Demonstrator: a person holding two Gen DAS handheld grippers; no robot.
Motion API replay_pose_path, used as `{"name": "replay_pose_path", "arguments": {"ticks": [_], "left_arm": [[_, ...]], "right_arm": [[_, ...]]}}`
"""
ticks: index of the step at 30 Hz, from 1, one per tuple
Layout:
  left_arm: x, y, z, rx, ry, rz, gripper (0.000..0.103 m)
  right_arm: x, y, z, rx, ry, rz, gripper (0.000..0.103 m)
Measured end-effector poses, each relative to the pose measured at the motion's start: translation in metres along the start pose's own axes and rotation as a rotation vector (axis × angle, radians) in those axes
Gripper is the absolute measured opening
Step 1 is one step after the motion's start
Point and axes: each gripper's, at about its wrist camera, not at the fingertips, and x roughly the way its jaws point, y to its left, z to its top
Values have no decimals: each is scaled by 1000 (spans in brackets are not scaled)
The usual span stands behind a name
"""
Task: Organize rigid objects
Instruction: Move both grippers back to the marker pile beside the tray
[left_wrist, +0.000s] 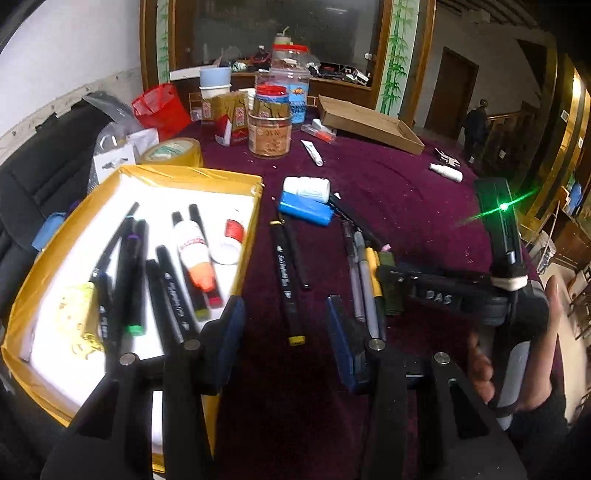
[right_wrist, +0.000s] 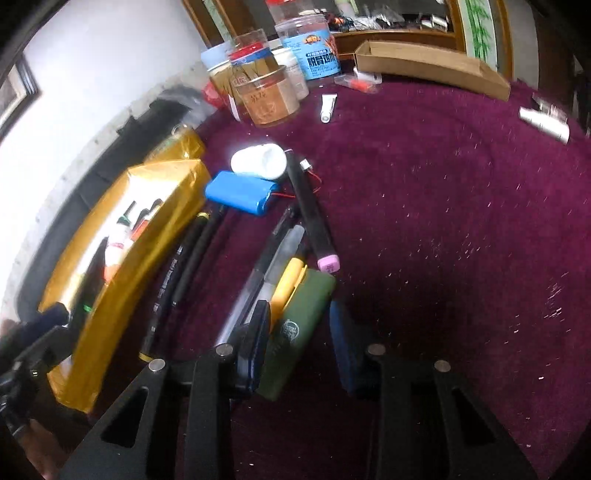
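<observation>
Left gripper (left_wrist: 286, 332) jaws apart, empty, above black marker (left_wrist: 284, 273) on purple cloth (left_wrist: 406, 206) beside yellow box (left_wrist: 192, 173) of markers. Right gripper (right_wrist: 301, 336) jaws narrow around green case (right_wrist: 299, 328); contact unclear.

A shallow gold-taped cardboard tray (left_wrist: 59, 266) sits at the left of the maroon velvet tablecloth (left_wrist: 406, 206), with black marker pens (left_wrist: 173, 295) and a white glue tube (left_wrist: 194, 251) lying in it. Just right of the tray lie two more black markers (left_wrist: 286, 273), and right of those a bundle of pens (left_wrist: 364, 280) beside a dark green flat case (right_wrist: 299, 332). Behind these rest a blue battery pack (left_wrist: 304, 212) and a white pill bottle (left_wrist: 306, 187), touching. Clear plastic jars (left_wrist: 269, 125) and a flat brown cardboard box (left_wrist: 369, 122) stand further back.
</observation>
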Motion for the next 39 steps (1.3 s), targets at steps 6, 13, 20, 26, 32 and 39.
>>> {"name": "replay_pose_path", "arguments": {"ticks": [6, 13, 20, 26, 32, 39], "left_arm": [[5, -13, -1, 21, -1, -7, 43], [11, -26, 0, 47, 10, -20, 43], [13, -31, 6, 41, 6, -34, 43], [20, -40, 6, 55, 43, -79, 43], [31, -50, 6, 55, 97, -142, 43], [37, -43, 4, 10, 143, -178, 43]], "right_arm": [[0, 9, -4, -63, 0, -52, 21], [-3, -4, -1, -36, 31, -46, 20], [-7, -10, -3, -38, 23, -58, 17], [-30, -49, 2, 128, -42, -37, 17], [-39, -59, 0, 191, -79, -33, 17], [-46, -58, 3, 191, -122, 14, 17]]}}
